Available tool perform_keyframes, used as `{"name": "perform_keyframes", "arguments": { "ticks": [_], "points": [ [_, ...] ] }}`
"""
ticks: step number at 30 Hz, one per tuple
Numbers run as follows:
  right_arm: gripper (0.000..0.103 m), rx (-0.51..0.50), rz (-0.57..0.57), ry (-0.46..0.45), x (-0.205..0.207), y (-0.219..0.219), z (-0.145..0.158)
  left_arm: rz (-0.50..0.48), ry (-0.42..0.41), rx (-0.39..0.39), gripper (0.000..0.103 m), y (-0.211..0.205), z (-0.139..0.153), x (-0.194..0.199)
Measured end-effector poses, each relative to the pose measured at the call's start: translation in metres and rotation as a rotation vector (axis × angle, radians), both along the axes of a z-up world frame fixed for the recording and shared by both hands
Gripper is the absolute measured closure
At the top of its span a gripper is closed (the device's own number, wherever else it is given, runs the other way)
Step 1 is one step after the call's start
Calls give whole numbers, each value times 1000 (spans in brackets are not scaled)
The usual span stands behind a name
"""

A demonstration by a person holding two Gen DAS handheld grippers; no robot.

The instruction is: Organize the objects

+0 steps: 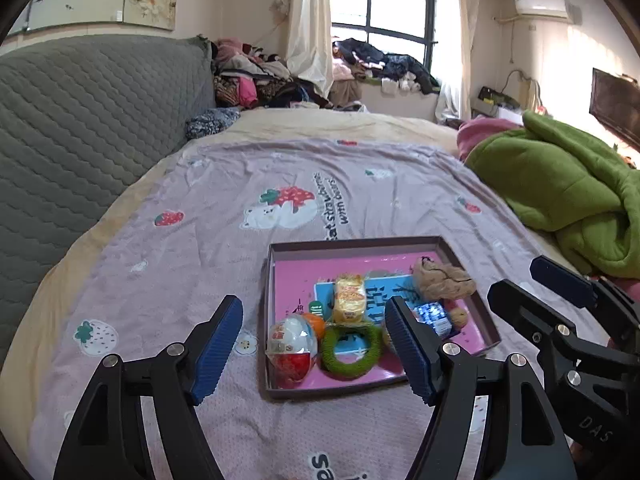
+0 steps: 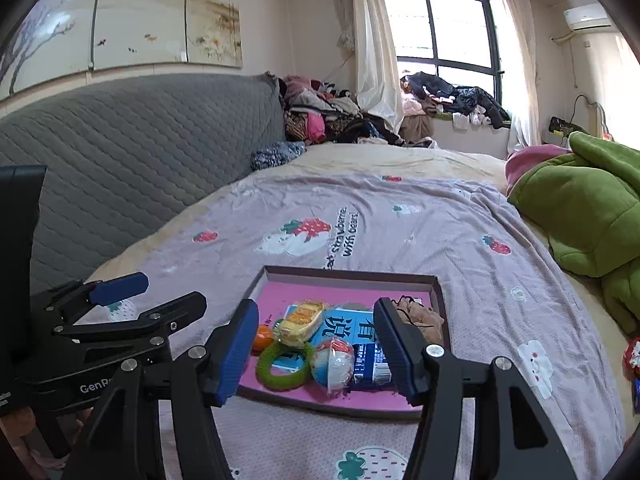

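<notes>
Both jaws stood spread and empty as the left gripper (image 1: 316,350) and right gripper (image 2: 318,350) hovered just short of the shallow brown cardboard tray (image 1: 352,245), its 7 or so small items lying directly ahead.

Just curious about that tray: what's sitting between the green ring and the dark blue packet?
In the right wrist view, a red-and-white toy egg in clear wrap lies between the green ring and the blue packet, inside the tray.
</notes>
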State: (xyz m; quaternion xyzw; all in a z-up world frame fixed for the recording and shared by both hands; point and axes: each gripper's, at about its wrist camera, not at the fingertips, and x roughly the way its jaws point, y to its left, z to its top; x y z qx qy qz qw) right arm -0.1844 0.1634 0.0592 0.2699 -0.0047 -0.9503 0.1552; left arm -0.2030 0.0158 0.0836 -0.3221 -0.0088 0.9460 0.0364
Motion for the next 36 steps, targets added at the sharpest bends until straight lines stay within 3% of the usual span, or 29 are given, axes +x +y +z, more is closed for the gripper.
{"name": "perform_keyframes", "arguments": {
  "ticks": [12,18,25,36],
  "points": [
    [36,-92,-6,45,38,17,28,-3,42,-21,27,4,9,54],
    [35,-66,7,97,62,10,40,28,51,7,27,-10,5,73],
    [35,-55,-1,56,88,12,16,53,50,-13,27,-16,-3,86],
    [35,-1,-30,-24,92,18,-19,65,15,-84,27,-9,-37,97]
  ]
}}
